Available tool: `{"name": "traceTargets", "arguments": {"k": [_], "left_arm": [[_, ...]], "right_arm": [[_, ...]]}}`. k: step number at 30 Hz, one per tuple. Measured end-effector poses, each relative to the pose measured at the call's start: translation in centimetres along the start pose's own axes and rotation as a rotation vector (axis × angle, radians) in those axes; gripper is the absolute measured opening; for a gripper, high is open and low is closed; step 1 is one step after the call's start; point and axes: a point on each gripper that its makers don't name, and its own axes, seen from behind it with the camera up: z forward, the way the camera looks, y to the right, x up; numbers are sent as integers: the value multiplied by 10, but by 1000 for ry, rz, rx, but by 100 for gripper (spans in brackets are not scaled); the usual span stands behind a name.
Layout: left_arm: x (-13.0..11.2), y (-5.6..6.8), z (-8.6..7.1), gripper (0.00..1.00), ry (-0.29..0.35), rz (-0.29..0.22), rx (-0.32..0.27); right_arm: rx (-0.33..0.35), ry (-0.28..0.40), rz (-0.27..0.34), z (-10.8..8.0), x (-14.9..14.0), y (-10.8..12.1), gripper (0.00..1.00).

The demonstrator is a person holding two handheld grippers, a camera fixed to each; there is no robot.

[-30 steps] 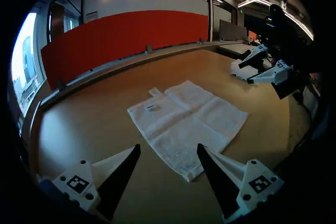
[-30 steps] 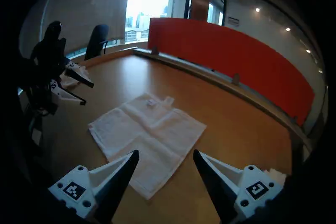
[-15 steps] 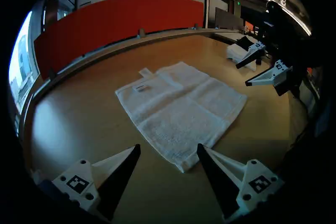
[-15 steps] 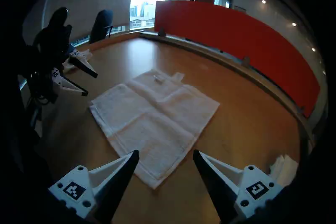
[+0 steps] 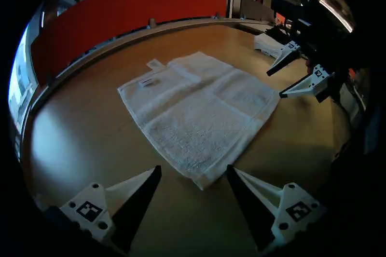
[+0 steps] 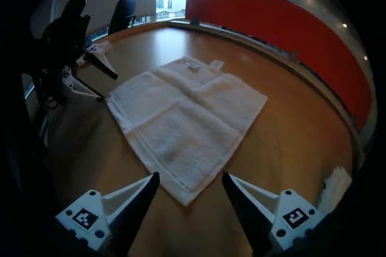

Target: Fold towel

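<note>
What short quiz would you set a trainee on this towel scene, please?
1. True or false: the left gripper is shut on the towel.
2. The towel lies spread on: A) a wooden table; B) a chair seat; C) a carpeted floor.
3. What colour is the partition along the table's far edge?

Key: 1, false: its fingers are apart and hold nothing. 2, A. 3, red.
</note>
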Motion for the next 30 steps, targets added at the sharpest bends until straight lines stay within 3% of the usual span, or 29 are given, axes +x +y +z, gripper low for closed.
{"name": "traceTargets", "arguments": {"k": [20,30], "left_arm": [[-15,4,9,100,-49,7,-1],[-16,5,9,100,-71,1,2]], "right_arm": [[40,-54,4,1,-21,-4,96],[46,-59,12,2,-23,-3,86]]}}
